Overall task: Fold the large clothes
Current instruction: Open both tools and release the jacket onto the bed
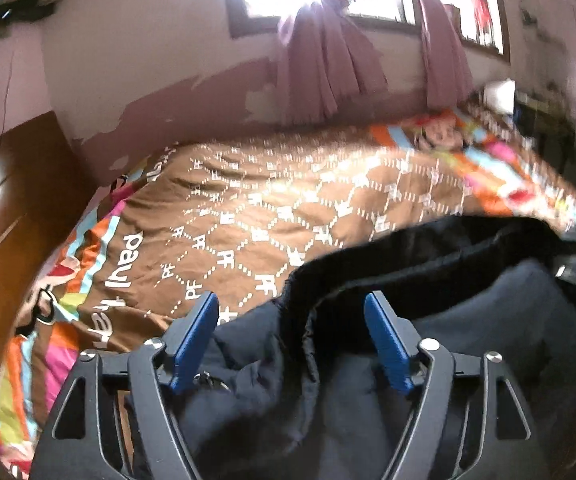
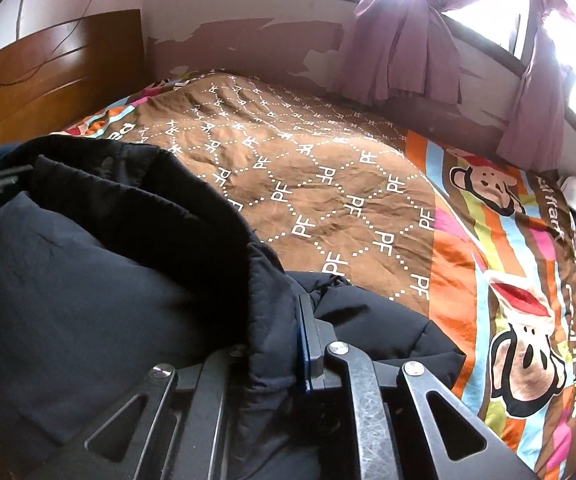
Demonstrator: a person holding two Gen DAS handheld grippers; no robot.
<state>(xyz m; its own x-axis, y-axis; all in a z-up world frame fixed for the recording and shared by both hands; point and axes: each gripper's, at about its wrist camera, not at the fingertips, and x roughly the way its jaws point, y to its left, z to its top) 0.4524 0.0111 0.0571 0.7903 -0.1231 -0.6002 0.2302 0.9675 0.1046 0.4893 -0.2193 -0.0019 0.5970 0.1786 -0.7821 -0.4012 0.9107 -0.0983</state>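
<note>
Your right claw [image 2: 283,344] is clenched on the dark puffer jacket [image 2: 87,280], pinching a thick ridge of fabric by the collar/hood edge; only one blue pad shows, the other is buried in the cloth. Your left claw [image 1: 292,336] is released, fingers [image 1: 195,344] spread wide w/ jacket fabric lying between them but nothing gripped. A zipper pull shows just beside the left finger's base.

The jacket sits bunched at the near edge of the bed [image 2: 368,184], over the brown PF-print quilt, black lining rim arched up, body of it slumped toward you. Rest of the quilt beyond is bare; curtains [image 2: 400,40] and window behind, wooden headboard [image 2: 47,68] off to the side.

Step in hand, as I read it: early. You're getting a two-point hold so the jacket can be lifted and spread flat. No fold is made yet, approx. start of the task.

Next move calls for: close the left claw on the opposite collar/shoulder edge, matching the right's hold, then lift both and lay the jacket out across the quilt. Puffer fabric is slippery and bulky, so bite deep, incl. the seam, not just the outer shell.
</note>
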